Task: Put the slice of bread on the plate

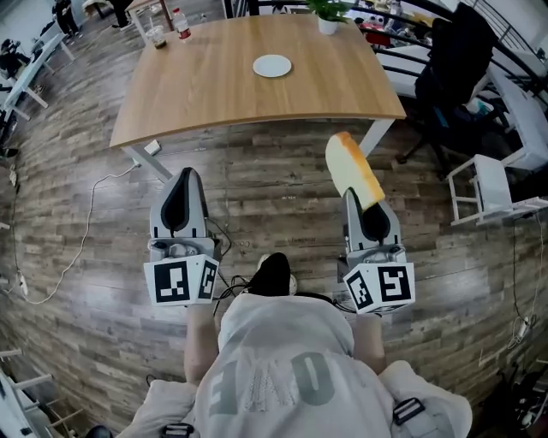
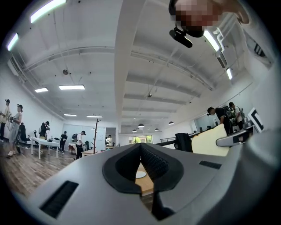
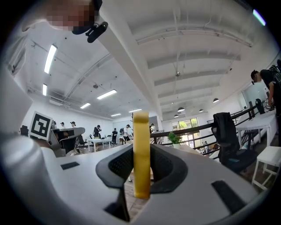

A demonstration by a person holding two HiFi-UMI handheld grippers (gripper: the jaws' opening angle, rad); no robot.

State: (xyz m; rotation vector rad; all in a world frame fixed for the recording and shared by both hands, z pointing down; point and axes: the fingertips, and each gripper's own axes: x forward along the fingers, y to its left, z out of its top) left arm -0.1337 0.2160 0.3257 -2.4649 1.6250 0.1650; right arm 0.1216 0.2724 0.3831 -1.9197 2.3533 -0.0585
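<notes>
The slice of bread (image 1: 353, 171), pale with a golden crust, stands upright in my right gripper (image 1: 364, 205), which is shut on its lower end over the wooden floor. In the right gripper view the bread (image 3: 141, 154) is seen edge-on, and the right gripper (image 3: 141, 163) has both pads pressed on it. The white plate (image 1: 272, 66) lies empty on the wooden table (image 1: 197, 94), well ahead of both grippers. My left gripper (image 1: 182, 180) is shut with nothing in it. Past the left gripper (image 2: 140, 149), that view shows the plate (image 2: 140, 174) and, to the right, the bread (image 2: 210, 140).
At the table's far edge stand a potted plant (image 1: 328, 22), a bottle (image 1: 181, 24) and a cup (image 1: 157, 36). To the right are a black office chair (image 1: 458, 77) and a white stool (image 1: 492, 188). A cable (image 1: 86, 231) runs across the floor on the left.
</notes>
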